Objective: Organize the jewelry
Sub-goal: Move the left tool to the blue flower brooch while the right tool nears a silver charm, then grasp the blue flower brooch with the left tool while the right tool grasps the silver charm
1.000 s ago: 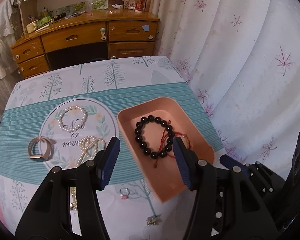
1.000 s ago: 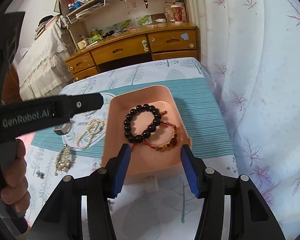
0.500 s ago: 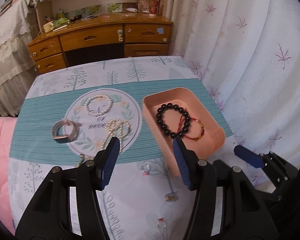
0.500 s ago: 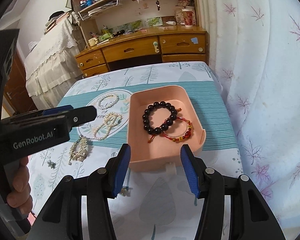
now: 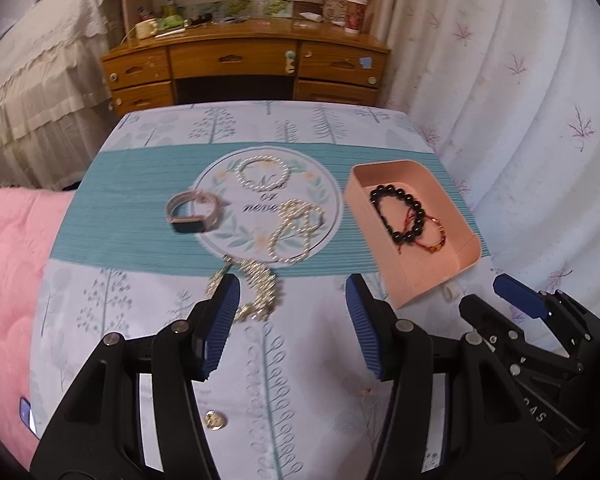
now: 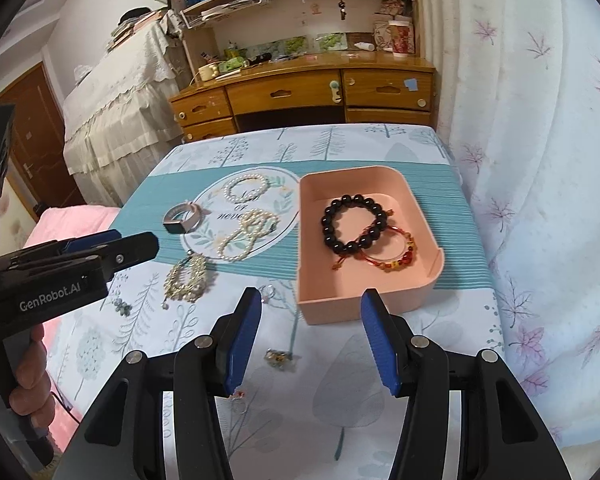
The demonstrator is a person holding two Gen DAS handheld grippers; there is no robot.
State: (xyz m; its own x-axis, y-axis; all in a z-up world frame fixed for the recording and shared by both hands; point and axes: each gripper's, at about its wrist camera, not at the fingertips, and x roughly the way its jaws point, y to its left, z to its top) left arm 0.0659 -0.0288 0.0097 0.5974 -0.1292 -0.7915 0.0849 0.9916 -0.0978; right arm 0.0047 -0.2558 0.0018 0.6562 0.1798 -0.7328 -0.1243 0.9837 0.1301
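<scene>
A pink tray (image 6: pixel 430 236) (image 5: pixel 470 254) on the table holds a black bead bracelet (image 6: pixel 354 222) (image 5: pixel 398 216) and a red string bracelet (image 6: pixel 392 256). Left of it lie a pearl bracelet (image 6: pixel 246 187), a long pearl strand (image 6: pixel 248 234), a watch-like band (image 6: pixel 182 218) and a gold chain bunch (image 6: pixel 186 278) (image 5: pixel 258 288). Small rings and charms (image 6: pixel 278 356) lie on the near cloth. My left gripper (image 5: pixel 292 320) is open and empty above the near cloth. My right gripper (image 6: pixel 310 340) is open and empty in front of the tray.
The table has a tree-print cloth with a teal band (image 6: pixel 436 184). A wooden desk (image 6: pixel 300 92) stands behind it, a white curtain (image 6: pixel 540 140) on the right, a pink blanket (image 5: pixel 8 260) on the left. The left gripper shows at the left of the right wrist view (image 6: pixel 112 248).
Both grippers have pulled back from the tray and risen, both staying open. The left one has swung left, so the loose jewelry now lies ahead of it.
</scene>
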